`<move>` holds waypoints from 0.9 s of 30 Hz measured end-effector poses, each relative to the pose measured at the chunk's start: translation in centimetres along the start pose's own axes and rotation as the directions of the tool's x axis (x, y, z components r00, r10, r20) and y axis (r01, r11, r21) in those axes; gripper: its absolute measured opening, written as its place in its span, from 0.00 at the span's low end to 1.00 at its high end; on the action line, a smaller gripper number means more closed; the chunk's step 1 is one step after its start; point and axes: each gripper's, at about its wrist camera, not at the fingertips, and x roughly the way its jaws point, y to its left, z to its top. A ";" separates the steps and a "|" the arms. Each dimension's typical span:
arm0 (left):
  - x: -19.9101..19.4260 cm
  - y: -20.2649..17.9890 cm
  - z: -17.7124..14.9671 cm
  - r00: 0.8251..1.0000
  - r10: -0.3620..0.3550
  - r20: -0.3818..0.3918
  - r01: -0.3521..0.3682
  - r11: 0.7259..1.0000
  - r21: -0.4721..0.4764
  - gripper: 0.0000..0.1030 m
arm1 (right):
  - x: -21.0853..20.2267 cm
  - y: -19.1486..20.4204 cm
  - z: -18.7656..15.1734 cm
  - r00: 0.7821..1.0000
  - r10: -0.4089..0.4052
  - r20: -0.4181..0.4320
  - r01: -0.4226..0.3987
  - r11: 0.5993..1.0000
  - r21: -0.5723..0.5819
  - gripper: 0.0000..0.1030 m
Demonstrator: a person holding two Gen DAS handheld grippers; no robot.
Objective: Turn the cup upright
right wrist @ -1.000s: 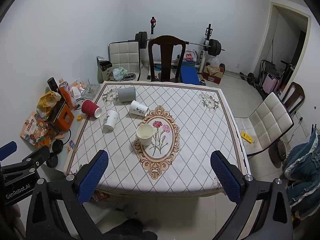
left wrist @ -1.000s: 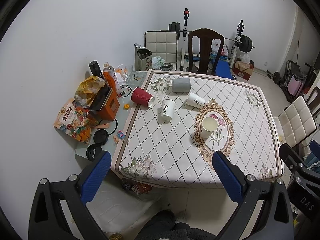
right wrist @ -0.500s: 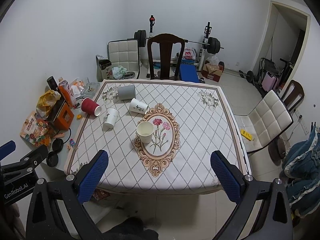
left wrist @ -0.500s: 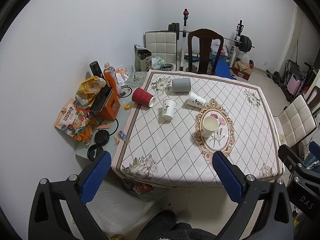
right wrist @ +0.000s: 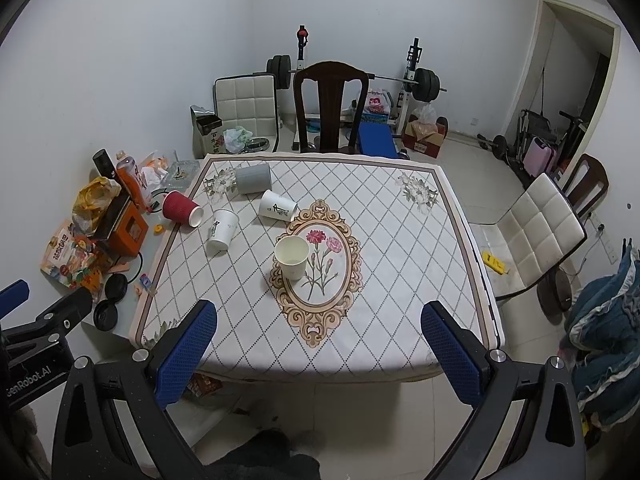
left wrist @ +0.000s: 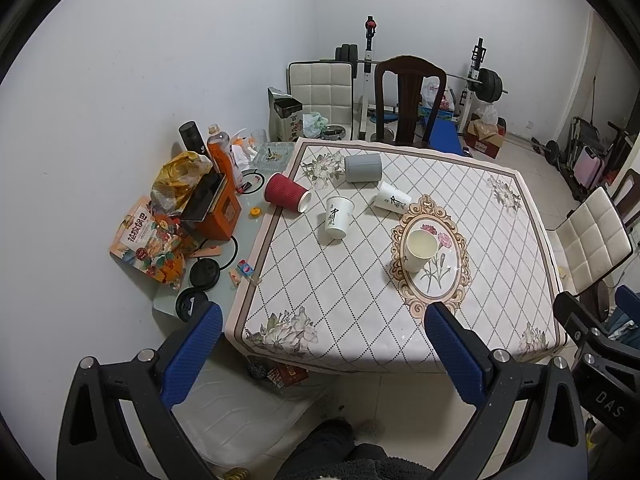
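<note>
Several cups are on the table [right wrist: 400, 300]. A plain paper cup [right wrist: 292, 257] [left wrist: 419, 249] stands upright on the oval flower medallion. A red ribbed cup [right wrist: 182, 208] [left wrist: 287, 193], a grey cup [right wrist: 253, 178] [left wrist: 363, 167] and a white printed cup [right wrist: 277, 206] [left wrist: 392, 200] lie on their sides at the far left. Another white printed cup [right wrist: 222, 230] [left wrist: 338, 217] stands there, mouth side unclear. My left gripper [left wrist: 320, 348] and right gripper [right wrist: 320, 344] are open and empty, held back over the floor before the table's near edge.
A cluttered side shelf [left wrist: 200, 216] with bottles, snack bags and an orange box lies left of the table. A dark wooden chair [right wrist: 330, 108] stands at the far side, a white chair [right wrist: 536, 236] at the right. Weights and a barbell rack stand at the back wall.
Both views have shifted very slightly; the table sits a touch farther off. No cup has moved and both grippers stay open.
</note>
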 end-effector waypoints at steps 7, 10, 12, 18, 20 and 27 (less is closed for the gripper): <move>0.0 0.1 -0.2 1.000 -0.003 -0.001 0.003 1.000 0.003 1.00 | 0.1 -0.1 0.3 1.000 -0.005 -0.007 0.005 1.000 0.008 1.00; 0.0 0.0 -0.2 1.000 -0.003 -0.003 0.003 1.000 0.002 1.00 | 0.1 -0.1 0.3 1.000 -0.008 -0.006 0.008 1.000 0.009 1.00; -0.2 0.1 -0.3 1.000 -0.004 -0.004 0.004 1.000 0.004 1.00 | 0.1 -0.1 0.3 1.000 -0.008 -0.006 0.008 1.000 0.011 1.00; -0.3 0.1 -0.3 1.000 -0.003 -0.003 0.003 1.000 0.004 1.00 | 0.0 -0.1 0.6 1.000 -0.006 -0.010 0.006 1.000 0.008 1.00; -0.3 0.2 -0.3 1.000 -0.005 -0.003 0.005 1.000 0.006 1.00 | 0.0 0.0 0.6 1.000 -0.006 -0.008 0.006 1.000 0.006 1.00; -0.3 0.3 -0.3 1.000 -0.008 -0.003 0.008 1.000 0.010 1.00 | -0.1 0.3 1.0 1.000 -0.003 -0.008 0.003 1.000 0.002 1.00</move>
